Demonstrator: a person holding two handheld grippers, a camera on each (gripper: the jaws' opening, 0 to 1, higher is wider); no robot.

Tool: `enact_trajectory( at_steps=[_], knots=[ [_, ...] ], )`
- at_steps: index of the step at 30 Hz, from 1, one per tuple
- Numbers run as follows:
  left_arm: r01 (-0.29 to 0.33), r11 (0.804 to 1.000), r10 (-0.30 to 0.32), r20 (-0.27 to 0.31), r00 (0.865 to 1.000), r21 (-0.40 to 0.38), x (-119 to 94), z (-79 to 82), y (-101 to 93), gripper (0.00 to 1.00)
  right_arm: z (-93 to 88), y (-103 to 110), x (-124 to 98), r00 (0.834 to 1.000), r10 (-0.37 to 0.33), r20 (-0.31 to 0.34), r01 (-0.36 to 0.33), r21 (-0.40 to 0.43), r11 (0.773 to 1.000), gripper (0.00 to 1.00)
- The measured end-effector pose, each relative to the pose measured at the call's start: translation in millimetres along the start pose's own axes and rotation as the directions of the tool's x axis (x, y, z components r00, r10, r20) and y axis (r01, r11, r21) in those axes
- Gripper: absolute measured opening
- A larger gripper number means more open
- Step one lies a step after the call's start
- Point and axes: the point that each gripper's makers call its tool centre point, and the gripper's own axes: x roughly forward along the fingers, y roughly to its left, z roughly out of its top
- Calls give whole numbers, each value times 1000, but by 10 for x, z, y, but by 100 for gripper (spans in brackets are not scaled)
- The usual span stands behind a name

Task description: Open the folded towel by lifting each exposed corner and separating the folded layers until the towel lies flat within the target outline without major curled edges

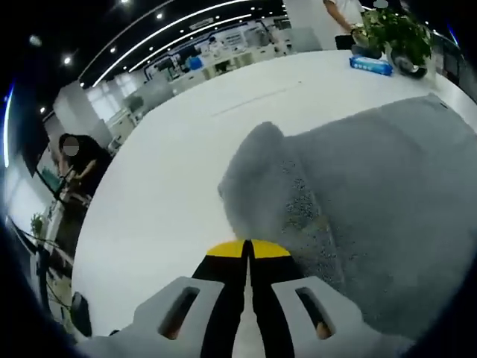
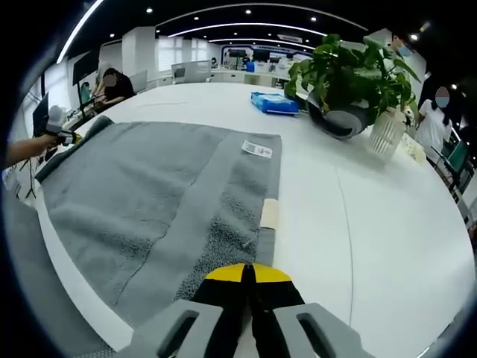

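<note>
The soft grey terry towel (image 2: 156, 201) lay on the white surface (image 2: 373, 224) ahead of both jaws — limp, probably light. Left gripper (image 1: 247, 250) and right gripper (image 2: 247, 274) each pinched an edge; corners seemed best to take.

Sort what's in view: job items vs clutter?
Job:
- grey towel, partly opened on the white table
- left gripper, shut on a towel edge
- right gripper, shut on a towel edge

Clutter:
- potted plant
- blue packet
- white ribbed cup
</note>
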Motion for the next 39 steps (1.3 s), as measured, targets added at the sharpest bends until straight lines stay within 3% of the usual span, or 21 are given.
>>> enact_trajectory(
  at_steps=[17,27,30,39],
  knots=[
    [-73,996,76,-66,995,46,302,30,612,0,78,-66,120,999,-1,-35,0,-47,999,0],
    [-62,995,70,-119,990,74,581,195,886,0,188,-107,211,999,-22,-43,20,-57,998,0],
    [-39,995,51,-122,991,94,710,296,922,0,240,-128,251,999,-25,-42,22,-58,998,0],
    [-56,990,71,-119,990,129,956,430,1075,0,473,-193,473,999,-31,-38,28,-83,996,0]
  ],
)
